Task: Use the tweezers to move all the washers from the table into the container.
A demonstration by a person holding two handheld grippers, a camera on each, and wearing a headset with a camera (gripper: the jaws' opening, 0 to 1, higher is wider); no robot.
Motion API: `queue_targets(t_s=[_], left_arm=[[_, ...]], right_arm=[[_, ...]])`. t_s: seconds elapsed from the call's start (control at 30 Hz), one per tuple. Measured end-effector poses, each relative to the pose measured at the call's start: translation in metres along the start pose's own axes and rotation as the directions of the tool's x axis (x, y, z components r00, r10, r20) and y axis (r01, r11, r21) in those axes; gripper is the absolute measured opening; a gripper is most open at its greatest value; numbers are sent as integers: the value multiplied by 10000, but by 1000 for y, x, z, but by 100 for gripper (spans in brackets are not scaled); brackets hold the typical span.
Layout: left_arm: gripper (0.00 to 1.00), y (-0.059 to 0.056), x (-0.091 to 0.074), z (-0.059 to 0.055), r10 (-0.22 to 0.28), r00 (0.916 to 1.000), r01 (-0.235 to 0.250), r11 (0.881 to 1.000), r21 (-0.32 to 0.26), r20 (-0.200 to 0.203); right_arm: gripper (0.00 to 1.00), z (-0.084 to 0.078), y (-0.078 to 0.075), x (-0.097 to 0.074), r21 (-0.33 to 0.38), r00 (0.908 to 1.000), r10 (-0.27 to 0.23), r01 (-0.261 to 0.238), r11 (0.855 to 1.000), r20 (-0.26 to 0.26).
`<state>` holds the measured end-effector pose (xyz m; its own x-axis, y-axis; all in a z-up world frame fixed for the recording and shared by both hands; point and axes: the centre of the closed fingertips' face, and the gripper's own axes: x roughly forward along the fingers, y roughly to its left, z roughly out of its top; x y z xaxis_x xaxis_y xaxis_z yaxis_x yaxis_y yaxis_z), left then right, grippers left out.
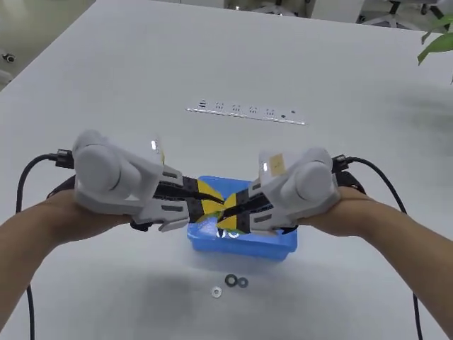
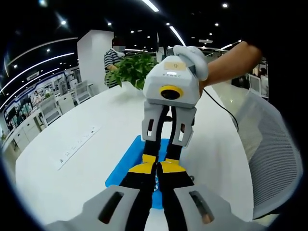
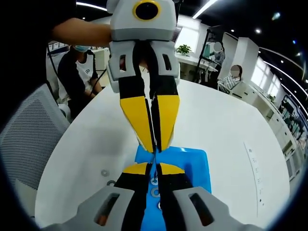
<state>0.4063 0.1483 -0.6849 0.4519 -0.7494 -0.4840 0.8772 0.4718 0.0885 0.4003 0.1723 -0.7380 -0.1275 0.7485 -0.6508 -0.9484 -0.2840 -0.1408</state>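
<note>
Now left claw [image 1: 212, 203] and right claw [image 1: 238, 207], both pressed together, tip-to-tip over blue container [image 1: 272, 248].

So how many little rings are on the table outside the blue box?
3, all on the table in front of the blue container: a pale washer at left, a dark washer in the middle, a third washer right of it. Others may be hidden.

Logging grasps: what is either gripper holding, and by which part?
Cannot be told. The left gripper and right gripper are both closed, tips meeting over the blue container; anything thin pinched between them is too small to see.
</note>
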Motion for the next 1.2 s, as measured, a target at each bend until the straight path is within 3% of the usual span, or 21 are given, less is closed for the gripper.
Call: queue_targets(t_s=[0.33,0.63,1.2], left_arm=[[6,-2,0,0,-164,9998,165,9999,53,-101],[6,-2,0,-1,-257,9994,260,9996,113,-217],[5,-1,-2,9,-349,9990,359,9986,382,-279]], right_arm=[[11,-1,0,0,52,9999,-51,52,10000,-116],[21,-3,-1,-7,373,9993,-296,305,9988,-240],[44,-12,1,-44,1535,9931,-1132,1166,9813,-306]])
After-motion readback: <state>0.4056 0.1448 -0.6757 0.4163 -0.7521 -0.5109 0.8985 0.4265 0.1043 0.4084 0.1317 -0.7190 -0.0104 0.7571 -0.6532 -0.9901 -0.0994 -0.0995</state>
